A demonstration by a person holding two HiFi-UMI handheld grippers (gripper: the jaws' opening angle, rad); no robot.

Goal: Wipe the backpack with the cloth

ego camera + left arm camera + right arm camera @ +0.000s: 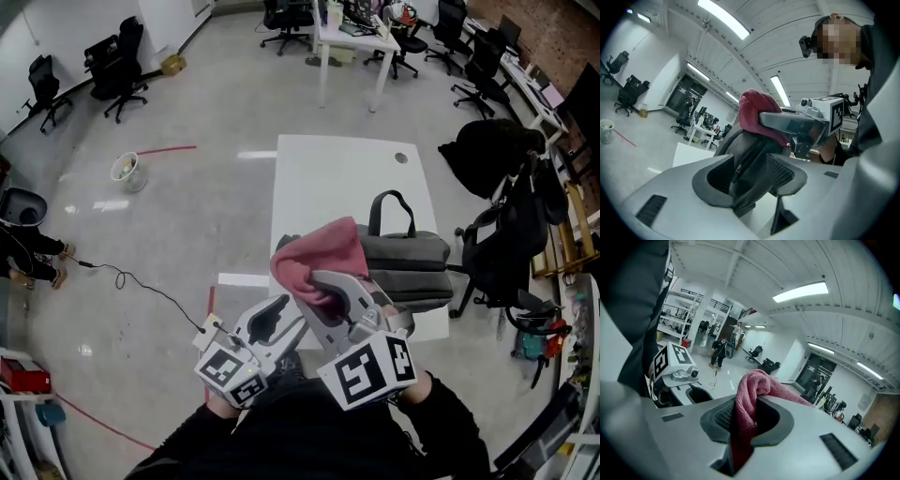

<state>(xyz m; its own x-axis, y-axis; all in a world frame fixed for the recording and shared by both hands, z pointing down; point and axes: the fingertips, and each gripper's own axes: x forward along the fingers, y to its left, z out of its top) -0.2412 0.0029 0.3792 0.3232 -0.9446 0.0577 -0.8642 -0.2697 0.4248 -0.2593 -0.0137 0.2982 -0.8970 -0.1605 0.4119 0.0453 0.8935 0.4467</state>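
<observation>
Backpack [412,262]: flat on worktop [328,178]. Left hand-held gripper [751,180] pinches its near edge, likely to steady it. Right hand-held gripper [740,425] clamps bunched pink cloth [754,385], ready for wiping.

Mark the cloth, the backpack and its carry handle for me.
pink cloth [319,258], head view, middle of the bunched fabric
backpack [412,267], head view, grey side panel
carry handle [392,194], head view, top of the loop
</observation>
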